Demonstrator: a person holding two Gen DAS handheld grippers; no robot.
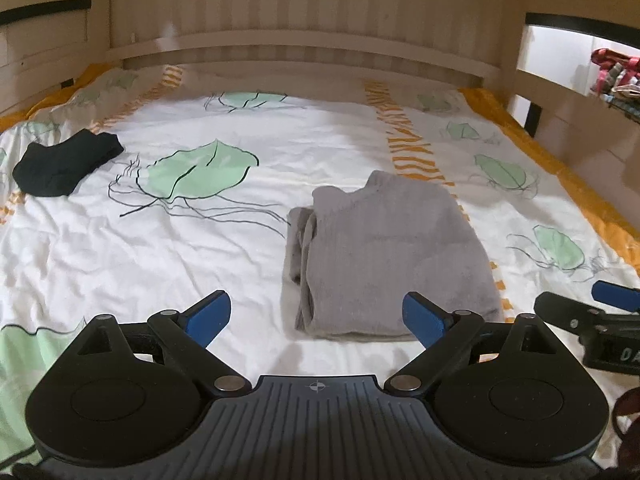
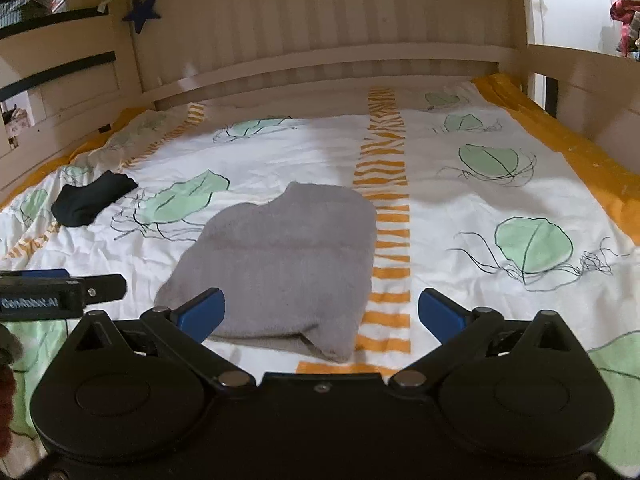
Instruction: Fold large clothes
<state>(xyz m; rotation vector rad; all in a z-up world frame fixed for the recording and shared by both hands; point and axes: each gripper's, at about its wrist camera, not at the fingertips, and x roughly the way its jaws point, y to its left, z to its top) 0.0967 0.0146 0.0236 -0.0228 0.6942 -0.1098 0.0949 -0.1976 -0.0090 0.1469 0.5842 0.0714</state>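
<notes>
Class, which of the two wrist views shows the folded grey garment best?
The left wrist view: the grey garment lies unobstructed, its stacked folded layers visible along the left edge. In the right wrist view a blue finger covers its near corner.

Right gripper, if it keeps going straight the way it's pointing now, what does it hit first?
Most likely the folded grey garment on the bedspread. The right gripper is open, angled down at its near edge, nothing between the jaws. Depth is unclear, so it might graze the orange stripe alongside.

Leaf-print bedsheet [image 1: 280, 140], wooden headboard [image 1: 304, 20], blue star [image 2: 141, 11]
</notes>
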